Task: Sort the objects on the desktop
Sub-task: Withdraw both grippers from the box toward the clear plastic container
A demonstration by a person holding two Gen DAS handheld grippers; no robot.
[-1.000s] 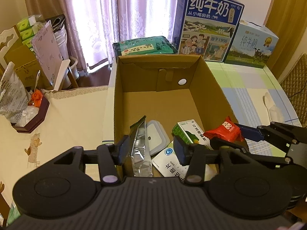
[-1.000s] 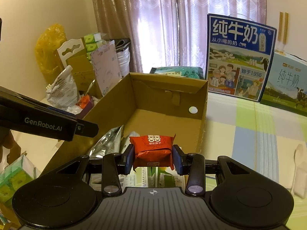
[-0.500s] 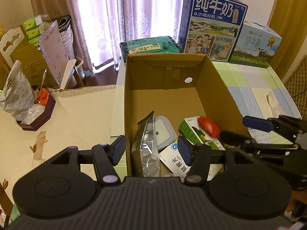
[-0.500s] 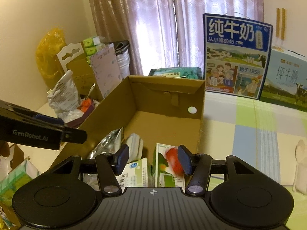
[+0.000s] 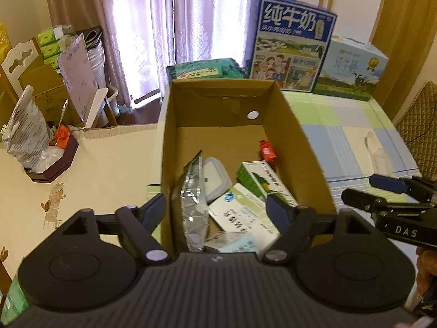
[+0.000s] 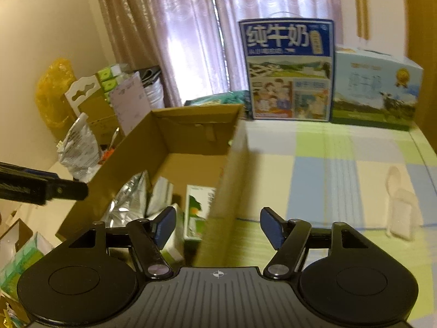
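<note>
Both claws empty above the open brown cardboard box (image 5: 297,147).
The small red packet (image 5: 267,151) lies inside by the right wall; left claw (image 5: 217,209) and right claw (image 6: 218,225) are spread wide, released.

This is a room in a home, most likely a dining or living area. Sheer lilac curtains (image 5: 142,27) with heavier drapes cover a bright window on the far side. A table under a checked green and blue cloth (image 6: 341,169) carries two retail milk cartons (image 5: 292,43) at its far edge. To the left, clutter piles up: tissue packs (image 5: 50,43), a crumpled bag (image 5: 24,134) and a small dark tray (image 5: 54,169). A quilted chair back (image 5: 418,120) stands at the right.
</note>
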